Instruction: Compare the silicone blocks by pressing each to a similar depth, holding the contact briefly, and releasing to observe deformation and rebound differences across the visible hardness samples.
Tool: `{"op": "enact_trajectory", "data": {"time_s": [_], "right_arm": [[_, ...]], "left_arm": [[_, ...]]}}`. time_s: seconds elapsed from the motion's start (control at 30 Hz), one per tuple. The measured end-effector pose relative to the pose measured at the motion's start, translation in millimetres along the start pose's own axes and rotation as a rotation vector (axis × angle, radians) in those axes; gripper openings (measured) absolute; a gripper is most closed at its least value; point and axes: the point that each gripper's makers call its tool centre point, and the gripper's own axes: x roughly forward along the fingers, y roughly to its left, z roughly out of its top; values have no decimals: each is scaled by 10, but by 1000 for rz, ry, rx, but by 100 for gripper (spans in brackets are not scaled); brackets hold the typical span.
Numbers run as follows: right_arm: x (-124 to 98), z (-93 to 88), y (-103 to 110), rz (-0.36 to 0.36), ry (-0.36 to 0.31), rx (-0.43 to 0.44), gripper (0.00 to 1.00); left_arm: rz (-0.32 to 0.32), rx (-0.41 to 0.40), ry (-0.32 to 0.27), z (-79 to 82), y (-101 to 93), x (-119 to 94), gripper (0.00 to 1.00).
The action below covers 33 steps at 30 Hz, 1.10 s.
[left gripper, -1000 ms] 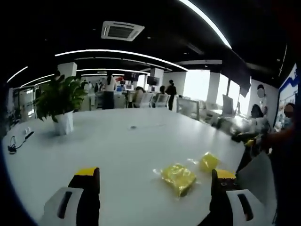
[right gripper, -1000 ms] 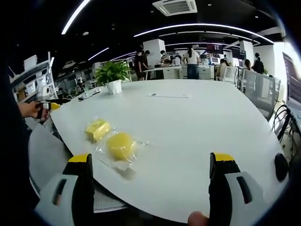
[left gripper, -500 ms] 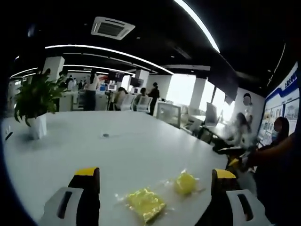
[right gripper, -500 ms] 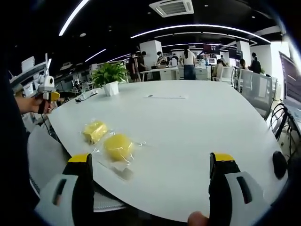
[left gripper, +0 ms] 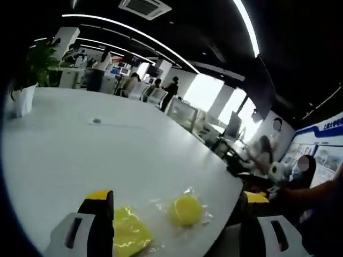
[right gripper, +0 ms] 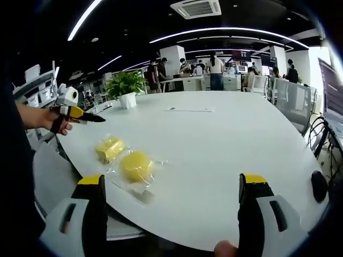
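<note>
Two bagged silicone blocks lie side by side near the table [right gripper: 225, 139] edge: round block [right gripper: 137, 165] nearer right gripper [right gripper: 170, 209], square block [right gripper: 110, 148] just behind it. Left gripper [right gripper: 86, 116] hovers beyond them, potted plant [right gripper: 127, 85] far back.

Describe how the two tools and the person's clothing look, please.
Each tool has two black jaws with yellow tips and white housings carrying dark slots. The right tool shows this clearly; the left tool matches. In the right gripper view, the left tool appears yellow, black and white. A dark sleeve is visible.

Two yellow silicone blocks [right gripper: 125, 158] — each in clear wrap — lie side by side.
</note>
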Motion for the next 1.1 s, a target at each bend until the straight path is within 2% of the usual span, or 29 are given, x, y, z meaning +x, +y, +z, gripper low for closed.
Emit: {"op": "enact_trajectory", "data": {"time_s": [0.1, 0.23, 0.33, 0.4, 0.5, 0.6, 0.7, 0.8, 0.87, 0.97, 1.03, 1.07, 1.1], "right_arm": [[-4, 24, 26, 5, -2, -8, 97], [-9, 45, 42, 9, -6, -10, 97], [1, 70, 58, 14, -12, -7, 97], [4, 92, 73, 18, -15, -8, 97], [11, 104, 63, 19, -19, -10, 97], [1, 111, 71, 21, -18, -7, 97], [-12, 95, 75, 24, -12, -12, 97], [-27, 76, 78, 25, -7, -16, 97], [-34, 60, 74, 22, -6, -9, 97], [-38, 34, 81, 21, -4, -2, 97], [-46, 30, 96, 21, -3, 1, 97], [-52, 20, 100, 21, -2, 1, 97], [-55, 11, 100, 20, 0, 2, 97]], "left_arm": [[-14, -43, 40, -95, -28, 146, 100], [-22, -108, 59, -139, -72, 309, 100], [-16, -119, 119, -261, -80, 415, 100], [10, -137, 179, -390, -50, 471, 100], [14, -166, 220, -507, -48, 569, 98], [-4, -220, 228, -549, -100, 648, 99], [0, -253, 260, -646, -77, 731, 92], [2, -273, 275, -714, -80, 811, 92], [2, -294, 291, -766, -64, 861, 88], [18, -314, 331, -871, -16, 888, 75], [3, -326, 327, -866, -34, 898, 66], [-5, -383, 353, -900, -86, 888, 65], [-6, -386, 350, -899, -72, 899, 64]]}}
